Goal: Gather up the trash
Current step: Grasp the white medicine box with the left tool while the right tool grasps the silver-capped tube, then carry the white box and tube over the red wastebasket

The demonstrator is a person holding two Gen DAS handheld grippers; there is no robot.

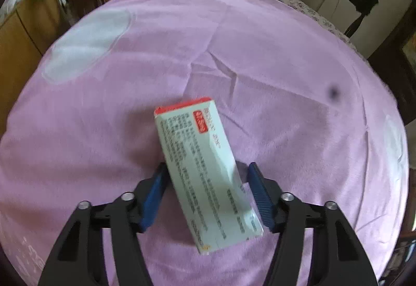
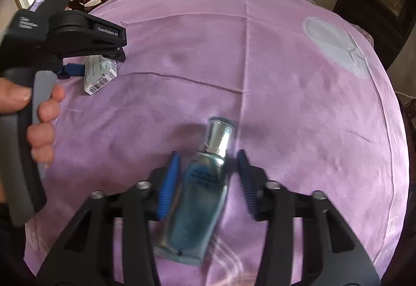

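Two tools, left tool gripping box, red end away, right tool spread around bottle, cap away

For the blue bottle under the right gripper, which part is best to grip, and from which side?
Grip the bottle across its wide blue body, below the silver cap, coming from above. It lies flat on the purple blanket and already runs lengthwise between the right gripper fingers, with a gap on the right side. The cap looks narrow and glossy, so probably likelier to slip.
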